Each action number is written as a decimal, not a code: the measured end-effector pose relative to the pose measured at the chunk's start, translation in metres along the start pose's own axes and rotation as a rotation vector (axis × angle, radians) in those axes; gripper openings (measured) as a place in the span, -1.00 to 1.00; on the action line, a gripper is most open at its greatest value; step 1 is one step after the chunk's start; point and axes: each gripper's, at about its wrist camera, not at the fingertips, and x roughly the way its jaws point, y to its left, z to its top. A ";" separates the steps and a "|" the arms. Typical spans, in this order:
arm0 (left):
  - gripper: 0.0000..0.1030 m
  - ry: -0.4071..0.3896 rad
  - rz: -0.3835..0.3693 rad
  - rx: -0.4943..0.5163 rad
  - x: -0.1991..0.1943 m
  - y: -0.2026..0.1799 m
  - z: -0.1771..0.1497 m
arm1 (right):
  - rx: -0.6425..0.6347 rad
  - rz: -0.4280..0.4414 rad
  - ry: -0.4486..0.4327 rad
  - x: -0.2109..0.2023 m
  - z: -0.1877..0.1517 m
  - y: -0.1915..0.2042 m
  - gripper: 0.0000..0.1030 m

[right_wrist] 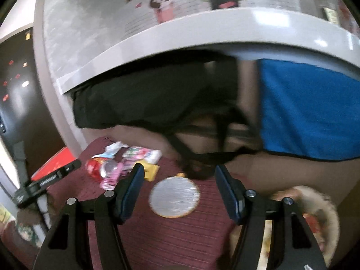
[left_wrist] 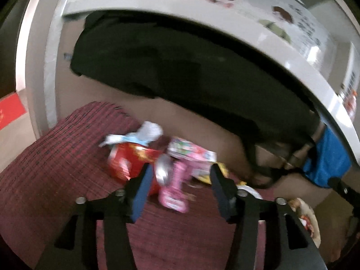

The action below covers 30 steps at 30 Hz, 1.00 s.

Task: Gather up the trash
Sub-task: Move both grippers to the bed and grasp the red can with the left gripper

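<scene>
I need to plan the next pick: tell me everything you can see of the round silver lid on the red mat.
The round silver lid is a flat disc, foil-like and shiny, with a thin yellow-orange rim. It lies flat on the dark red ribbed mat, apart from the wrapper pile further back on the left. It sits ahead of the right gripper, in line with its open gap; nothing grips it. Blur hides any print. The left wrist view shows only its edge.

Bare maroon ribbed mat (left_wrist: 56, 175) lies open left of the wrapper pile (left_wrist: 162, 162); a black bag (left_wrist: 171, 67) overhangs behind it. A round foil lid (right_wrist: 174, 196) and black strap (right_wrist: 198, 155) obstruct the right gripper's (right_wrist: 178, 193) path
</scene>
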 end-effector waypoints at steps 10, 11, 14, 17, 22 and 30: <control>0.25 0.133 0.102 -0.198 0.087 0.084 0.007 | -0.018 0.064 0.134 0.064 -0.022 0.018 0.15; 0.25 0.153 0.102 -0.194 0.095 0.082 0.005 | -0.012 0.067 0.141 0.066 -0.024 0.015 0.15; 0.25 0.198 0.097 -0.177 0.113 0.081 0.000 | 0.014 0.073 0.167 0.077 -0.030 0.005 0.15; 0.20 0.211 0.117 -0.167 0.119 0.076 0.001 | 0.035 0.081 0.182 0.081 -0.033 -0.005 0.15; 0.12 0.212 0.119 -0.167 0.109 0.070 -0.004 | 0.038 0.085 0.194 0.089 -0.035 -0.004 0.15; 0.11 0.097 0.173 -0.071 0.012 0.075 -0.012 | -0.011 0.114 0.190 0.098 -0.019 0.039 0.15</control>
